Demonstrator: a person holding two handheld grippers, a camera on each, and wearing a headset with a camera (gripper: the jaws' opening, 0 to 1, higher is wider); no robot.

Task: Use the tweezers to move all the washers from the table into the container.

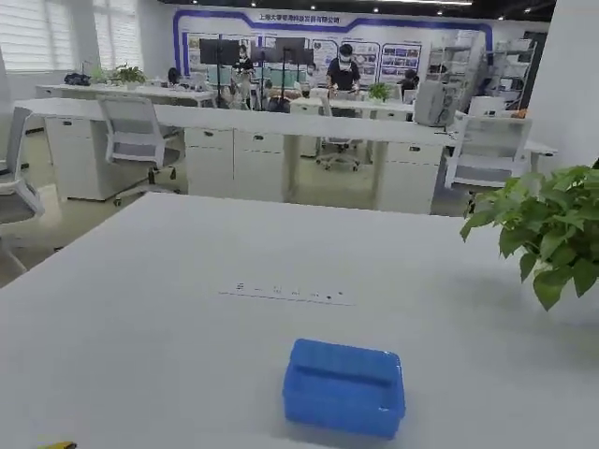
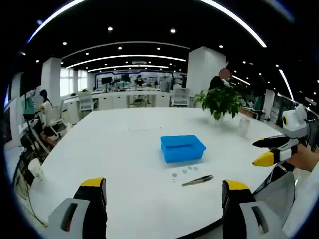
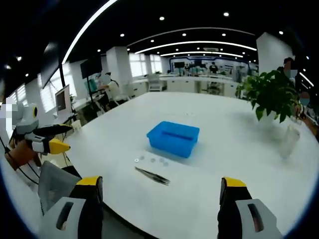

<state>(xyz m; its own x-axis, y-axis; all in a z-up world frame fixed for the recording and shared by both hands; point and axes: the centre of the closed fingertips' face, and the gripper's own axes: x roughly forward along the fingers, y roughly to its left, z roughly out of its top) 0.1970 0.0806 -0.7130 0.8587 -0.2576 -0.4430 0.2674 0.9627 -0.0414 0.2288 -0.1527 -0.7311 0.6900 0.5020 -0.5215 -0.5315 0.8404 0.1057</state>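
Right gripper view had the tweezers [image 3: 152, 176] lying crosswise on the surface [image 3: 239, 149], almost dead ahead of the right gripper [image 3: 160, 182], its fingers spread and empty. The washers [image 3: 149, 160] lay just beyond, short of the blue container [image 3: 173, 137]. The left gripper [image 2: 163, 185], fingers equally wide, faced them offset rightward.

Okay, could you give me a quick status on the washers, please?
Left gripper and right gripper open, empty. Tweezers and washers lie beside the container. Potted plant well aside.
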